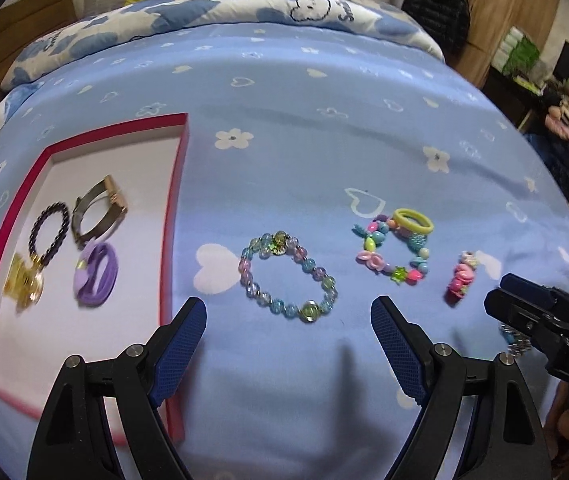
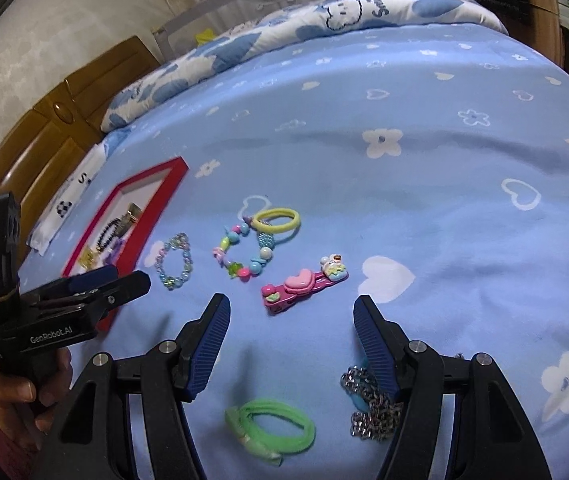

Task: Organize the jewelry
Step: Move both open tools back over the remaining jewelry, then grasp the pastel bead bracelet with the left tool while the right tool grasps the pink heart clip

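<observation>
Bracelet (image 1: 287,277) lies right of the red box (image 1: 176,184), just ahead of my left gripper (image 1: 287,316), wide open, empty. Right gripper (image 2: 290,316) open too, holding nothing, near the hair clip (image 2: 304,285).

Black left tongs (image 1: 288,322) with blue ribbed pads, silver screws, white "GenRobot.AI" lettering, pink sleeve (image 2: 2,440)

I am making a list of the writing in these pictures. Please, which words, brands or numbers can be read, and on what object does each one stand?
"GenRobot.AI": on the side of the left gripper, in the right wrist view.
"DAS": on the body of the right gripper, in the left wrist view.
"S...", cut off: on the quilt beside the smiling cloud.
Small white print left of "GenRobot.AI": too small to read.
</observation>
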Tool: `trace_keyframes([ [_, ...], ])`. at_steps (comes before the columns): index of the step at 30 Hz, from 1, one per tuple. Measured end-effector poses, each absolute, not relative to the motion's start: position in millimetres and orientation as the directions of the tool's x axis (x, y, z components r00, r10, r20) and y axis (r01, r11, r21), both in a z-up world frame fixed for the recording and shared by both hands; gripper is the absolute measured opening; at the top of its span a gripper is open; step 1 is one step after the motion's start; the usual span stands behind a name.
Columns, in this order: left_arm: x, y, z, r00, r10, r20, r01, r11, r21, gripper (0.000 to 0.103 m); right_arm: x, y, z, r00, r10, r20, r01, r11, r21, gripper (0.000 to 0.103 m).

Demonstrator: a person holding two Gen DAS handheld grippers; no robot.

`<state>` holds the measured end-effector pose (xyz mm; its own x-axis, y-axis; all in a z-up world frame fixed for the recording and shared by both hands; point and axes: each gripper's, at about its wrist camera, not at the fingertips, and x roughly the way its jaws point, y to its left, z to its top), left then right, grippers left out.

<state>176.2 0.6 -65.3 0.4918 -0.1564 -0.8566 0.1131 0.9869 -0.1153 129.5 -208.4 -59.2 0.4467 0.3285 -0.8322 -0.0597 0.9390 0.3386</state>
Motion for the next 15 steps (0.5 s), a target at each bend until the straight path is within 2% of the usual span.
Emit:
trace_keyframes([
  [10,207,-15,-95,0.463,-0.08,-0.882,0.127,0.992,-0.024,0.083,147,-196,-77,0.394,0.315,-0.863,-0.087,0.948,0.306,0.068],
  [13,210,-19,-101,0.449,-0.098,-0.888,0.145,0.989,-0.035,0.069,150,-190,-79,0.4,0.295,-0.868,-0.102,0.955,0.278,0.067],
  [15,210,-21,-101,0.457,-0.099,-0.884,0.161,0.987,-0.027,0.058,152,-187,-81,0.403,0.272,-0.874,-0.108,0.962,0.25,0.062],
])
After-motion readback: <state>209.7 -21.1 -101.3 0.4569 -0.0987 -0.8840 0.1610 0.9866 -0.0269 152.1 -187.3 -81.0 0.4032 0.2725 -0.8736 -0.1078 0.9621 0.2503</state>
